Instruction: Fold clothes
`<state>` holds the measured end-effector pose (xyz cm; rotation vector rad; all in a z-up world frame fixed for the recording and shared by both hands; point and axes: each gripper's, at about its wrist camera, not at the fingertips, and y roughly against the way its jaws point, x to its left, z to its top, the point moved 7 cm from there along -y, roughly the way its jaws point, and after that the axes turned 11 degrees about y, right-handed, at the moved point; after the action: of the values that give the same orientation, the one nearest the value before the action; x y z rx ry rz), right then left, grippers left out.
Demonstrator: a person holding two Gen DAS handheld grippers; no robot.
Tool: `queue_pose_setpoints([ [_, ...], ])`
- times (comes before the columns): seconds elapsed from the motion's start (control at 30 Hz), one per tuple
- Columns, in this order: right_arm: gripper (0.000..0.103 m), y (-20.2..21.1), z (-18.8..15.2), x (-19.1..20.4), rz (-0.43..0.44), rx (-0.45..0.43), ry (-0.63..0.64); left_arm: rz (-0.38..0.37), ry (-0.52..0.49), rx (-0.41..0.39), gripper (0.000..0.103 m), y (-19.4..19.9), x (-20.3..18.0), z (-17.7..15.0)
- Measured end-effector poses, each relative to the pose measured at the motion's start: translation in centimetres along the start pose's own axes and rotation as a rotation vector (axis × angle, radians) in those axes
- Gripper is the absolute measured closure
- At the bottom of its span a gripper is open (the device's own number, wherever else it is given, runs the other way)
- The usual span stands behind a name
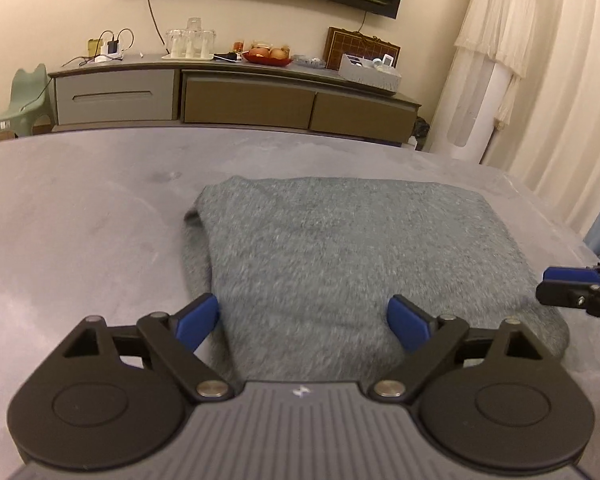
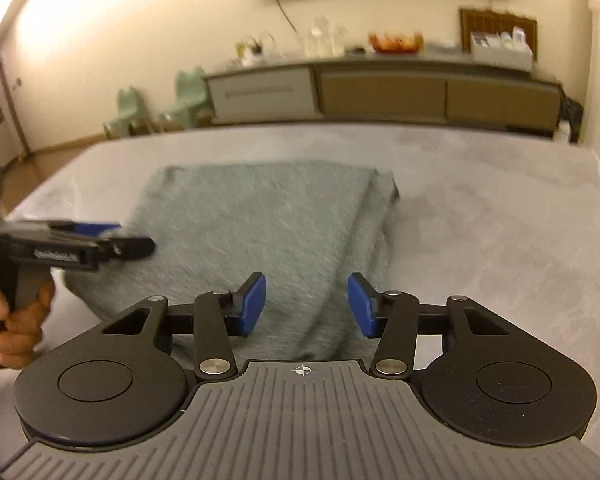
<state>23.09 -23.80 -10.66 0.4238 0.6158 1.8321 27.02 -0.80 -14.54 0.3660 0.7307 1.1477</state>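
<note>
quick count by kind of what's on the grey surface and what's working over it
folded grey garment: 1
tools, left tool and right tool, both open: 2
hand on the left tool's grip: 1
total: 4

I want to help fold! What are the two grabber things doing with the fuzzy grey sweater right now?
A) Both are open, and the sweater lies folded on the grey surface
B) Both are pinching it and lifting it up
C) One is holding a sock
A: the left gripper and right gripper both show their jaws spread apart, and the grey sweater lies folded flat on the grey surface.
</note>
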Motion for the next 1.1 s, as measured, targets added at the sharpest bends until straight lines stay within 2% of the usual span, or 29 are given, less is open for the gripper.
queue_pose_setpoints([
  [0.1, 0.054, -2.0, -1.5, 1.1, -0.006, 0.058, 0.062, -0.011, 0.068, 0.016, 0.004, -0.8, 1.3, 0.6],
  [0.17, 0.055, -2.9, -1.1, 0.3, -0.047, 0.056, 0.053, 0.015, 0.048, 0.022, 0.003, -1.8, 1.1, 1.4],
  [0.2, 0.047, -3.4, -0.9, -0.2, -0.067, 0.062, 0.038, 0.023, 0.042, 0.018, 0.003, -1.6, 1.1, 1.5],
  [0.23, 0.045, -3.9, -0.6, -0.7, -0.086, 0.068, 0.023, 0.028, 0.039, 0.012, 0.003, -1.2, 1.2, 1.5],
  [0.33, 0.042, -5.1, 0.0, -2.1, -0.084, 0.087, -0.057, 0.043, 0.030, -0.009, 0.003, 0.1, 1.5, 1.3],
  [0.4, 0.041, -5.0, 0.0, -2.2, -0.078, 0.103, -0.060, 0.053, 0.024, -0.023, 0.003, 0.9, 1.7, 1.3],
  [0.43, 0.038, -4.9, -0.1, -2.4, -0.081, 0.107, -0.053, 0.058, 0.021, -0.029, 0.003, 1.3, 1.7, 1.2],
  [0.5, 0.015, -4.3, -0.8, -3.6, -0.111, 0.107, -0.068, 0.069, 0.015, -0.043, 0.005, 2.2, 1.9, 1.1],
  [0.57, 0.003, -2.5, -1.7, -6.1, -0.197, 0.092, -0.129, 0.071, 0.015, -0.061, 0.007, 3.8, 2.2, 0.8],
  [0.67, 0.004, 0.0, -2.5, -8.9, -0.328, 0.090, -0.209, 0.050, 0.057, -0.096, 0.004, 8.2, 2.5, -0.7],
  [0.7, 0.004, 0.7, -2.3, -8.4, -0.322, 0.082, -0.210, 0.047, 0.074, -0.107, 0.000, 9.3, 2.2, -1.1],
  [0.8, 0.004, 2.4, -1.3, -5.2, -0.217, 0.035, -0.174, 0.053, 0.113, -0.131, 0.000, 12.1, 1.1, -2.5],
  [0.9, 0.001, 3.2, -0.7, -0.7, -0.128, 0.002, -0.096, 0.077, 0.110, -0.072, 0.000, 12.0, -1.8, -3.8],
  [1.0, 0.001, 3.5, -0.9, 1.9, -0.110, -0.011, -0.039, 0.030, 0.070, -0.026, 0.000, 11.0, -5.2, -4.9],
  [1.1, 0.001, 3.2, -1.5, 2.0, -0.127, -0.005, -0.034, 0.017, 0.035, 0.019, 0.000, 8.6, -7.0, -5.1],
])
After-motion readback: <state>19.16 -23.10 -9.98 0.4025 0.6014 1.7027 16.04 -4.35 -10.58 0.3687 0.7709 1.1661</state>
